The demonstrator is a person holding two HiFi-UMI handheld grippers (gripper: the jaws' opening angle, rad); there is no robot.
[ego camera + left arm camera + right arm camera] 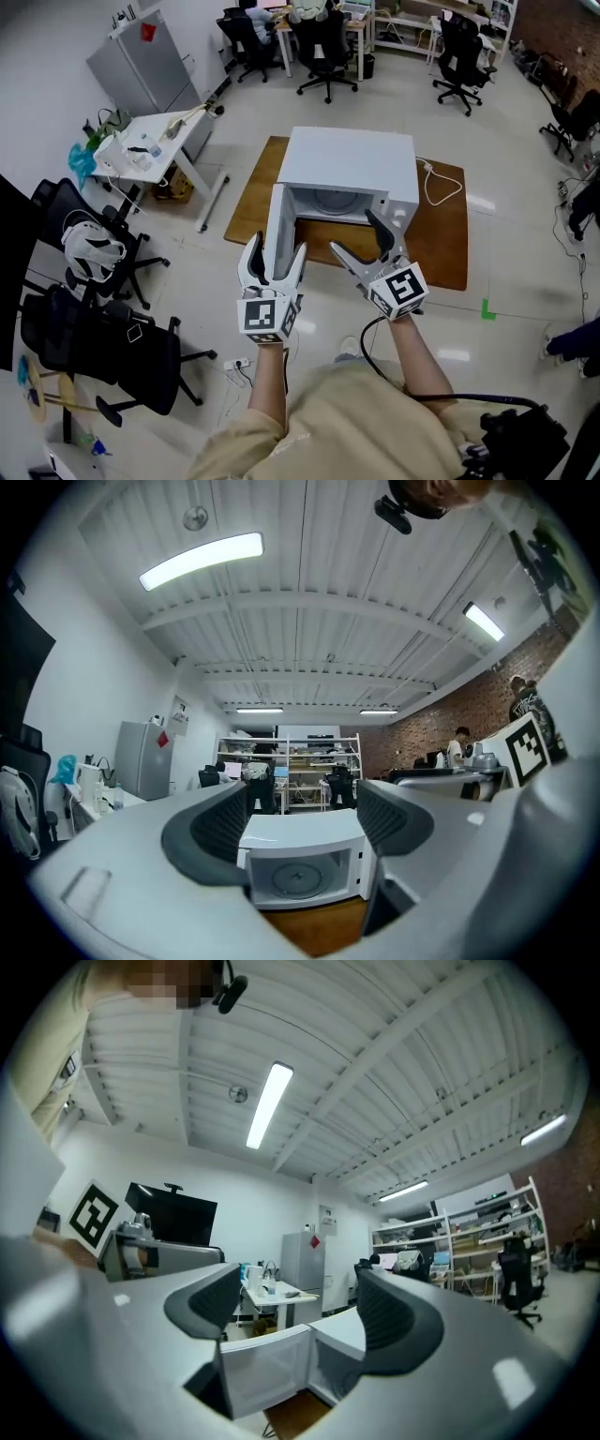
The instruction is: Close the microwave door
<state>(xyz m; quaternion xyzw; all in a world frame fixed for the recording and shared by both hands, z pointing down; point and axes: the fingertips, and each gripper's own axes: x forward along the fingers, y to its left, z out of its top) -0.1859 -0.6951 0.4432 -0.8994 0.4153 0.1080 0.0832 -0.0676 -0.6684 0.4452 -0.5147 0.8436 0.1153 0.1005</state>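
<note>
A white microwave (349, 165) stands on a brown board (444, 246) on the floor. Its door (278, 228) is swung open to the left, showing the cavity and turntable (298, 877). My left gripper (277, 246) hangs open just in front of the door's free edge, holding nothing. To its right, my right gripper (354, 234) is open before the cavity and control panel, also holding nothing. In the left gripper view, the microwave (302, 832) shows between the open left gripper (300, 822). The right gripper view has the door (261, 1370) between the open right gripper (295, 1312).
Black office chairs (103, 347) crowd the left side, near a white table (141, 150) and a grey cabinet (145, 61). A white cable (441, 183) lies on the board at the microwave's right. More chairs and desks stand at the back.
</note>
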